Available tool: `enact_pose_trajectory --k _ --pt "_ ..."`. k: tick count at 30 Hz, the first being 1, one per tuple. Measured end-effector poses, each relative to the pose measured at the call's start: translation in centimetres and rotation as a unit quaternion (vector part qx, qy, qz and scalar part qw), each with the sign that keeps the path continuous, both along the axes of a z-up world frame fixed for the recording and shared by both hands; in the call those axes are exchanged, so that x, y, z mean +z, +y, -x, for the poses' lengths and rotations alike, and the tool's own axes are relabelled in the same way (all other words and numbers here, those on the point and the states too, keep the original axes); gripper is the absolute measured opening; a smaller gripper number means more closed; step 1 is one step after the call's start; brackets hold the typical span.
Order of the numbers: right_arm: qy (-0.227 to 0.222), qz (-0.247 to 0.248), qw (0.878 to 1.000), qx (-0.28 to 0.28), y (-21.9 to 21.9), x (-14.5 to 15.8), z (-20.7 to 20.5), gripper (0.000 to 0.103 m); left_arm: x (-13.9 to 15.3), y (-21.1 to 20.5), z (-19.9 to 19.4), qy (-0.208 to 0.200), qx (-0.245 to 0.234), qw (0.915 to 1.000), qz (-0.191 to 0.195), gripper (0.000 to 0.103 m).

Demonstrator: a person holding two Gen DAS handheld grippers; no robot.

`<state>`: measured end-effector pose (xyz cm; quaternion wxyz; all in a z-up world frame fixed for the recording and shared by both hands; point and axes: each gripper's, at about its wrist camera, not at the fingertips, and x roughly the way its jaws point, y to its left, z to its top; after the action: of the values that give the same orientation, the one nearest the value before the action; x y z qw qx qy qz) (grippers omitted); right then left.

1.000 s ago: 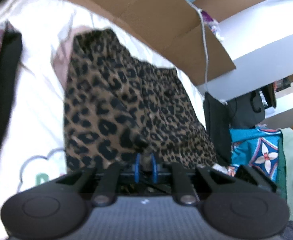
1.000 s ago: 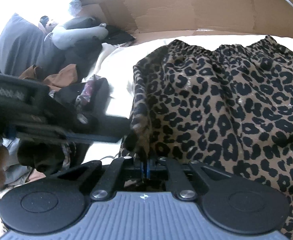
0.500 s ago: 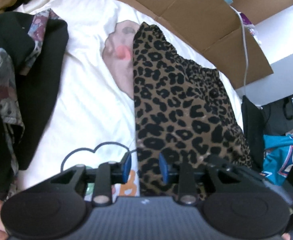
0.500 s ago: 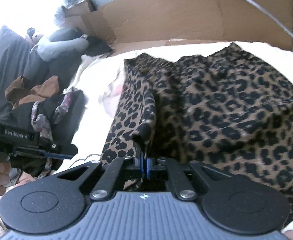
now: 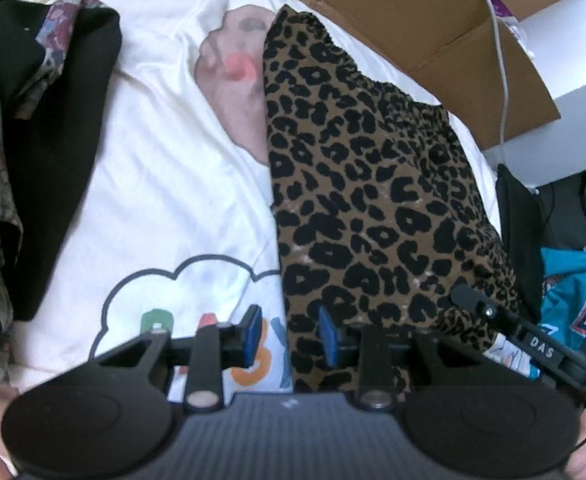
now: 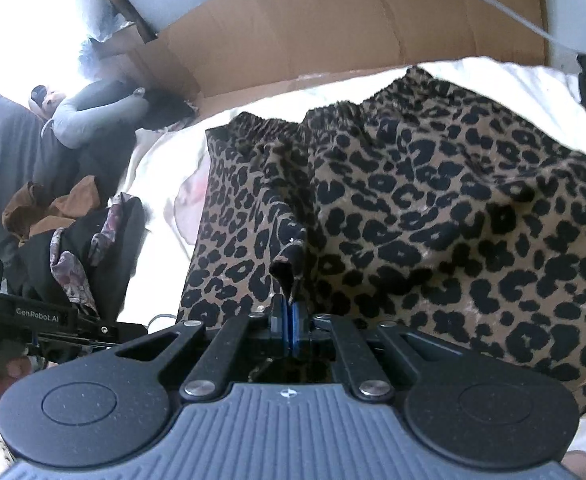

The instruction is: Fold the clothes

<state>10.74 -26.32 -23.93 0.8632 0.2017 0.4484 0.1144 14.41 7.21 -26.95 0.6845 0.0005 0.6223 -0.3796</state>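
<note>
A leopard-print garment [image 5: 373, 200] lies on the white printed bedsheet [image 5: 165, 184], its elastic waistband toward the far cardboard. My left gripper [image 5: 289, 336] is open just above the sheet. The garment's near left edge lies between its blue pads [image 5: 253, 332], and neither pad presses on it. My right gripper [image 6: 289, 320] is shut on a pinched fold of the leopard-print garment [image 6: 453, 220], and that fold stands up over the rest of the cloth. The right gripper's tip [image 5: 493, 316] also shows in the left wrist view, at the garment's right side.
A black garment with floral lining [image 5: 53, 140] lies left of the sheet. Flattened cardboard [image 5: 433, 32] and a white cable [image 5: 501, 60] run along the far side. Teal clothing [image 5: 573, 280] sits to the right. A grey plush shape [image 6: 89, 120] and brown cloth [image 6: 53, 208] lie at the far left.
My left gripper let go of the leopard cloth, opened and sank toward the sheet. My right gripper carried its pinched fold sideways across the garment.
</note>
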Motion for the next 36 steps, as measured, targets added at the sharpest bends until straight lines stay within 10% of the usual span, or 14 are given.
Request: enact_pose_trajectory --k 6,10,15,18,21,36 --pt "0.039 -0.028 0.999 -0.011 0.3 -1.9 -0.9 0.007 -0.3 0.2 -0.3 -0.007 -0.007 0.9999 -0.01 0.036" --pt "0.044 -0.021 0.999 -0.02 0.8 -2.7 -1.3 0.033 -0.5 0.9 -0.7 -0.005 -0.007 0.9999 -0.012 0.038" --pt "0.049 -0.025 0.998 -0.04 0.9 -3.6 -1.7 0.033 -1.2 2.4 -1.3 0.008 0.0 0.9999 -0.015 0.039" --pt "0.056 -0.038 0.996 -0.053 0.6 -4.1 -2.2 0.03 -2.2 3.5 -1.3 0.021 -0.008 0.9996 -0.019 0.039" --pt "0.063 -0.058 0.995 -0.059 0.1 -4.5 -2.6 0.0 -2.7 4.0 -0.9 0.028 -0.024 0.999 -0.023 0.039" --pt "-0.003 -0.029 0.997 -0.066 -4.1 1.0 -0.8 0.0 -3.4 3.7 -0.1 0.068 -0.091 0.9935 0.003 0.039"
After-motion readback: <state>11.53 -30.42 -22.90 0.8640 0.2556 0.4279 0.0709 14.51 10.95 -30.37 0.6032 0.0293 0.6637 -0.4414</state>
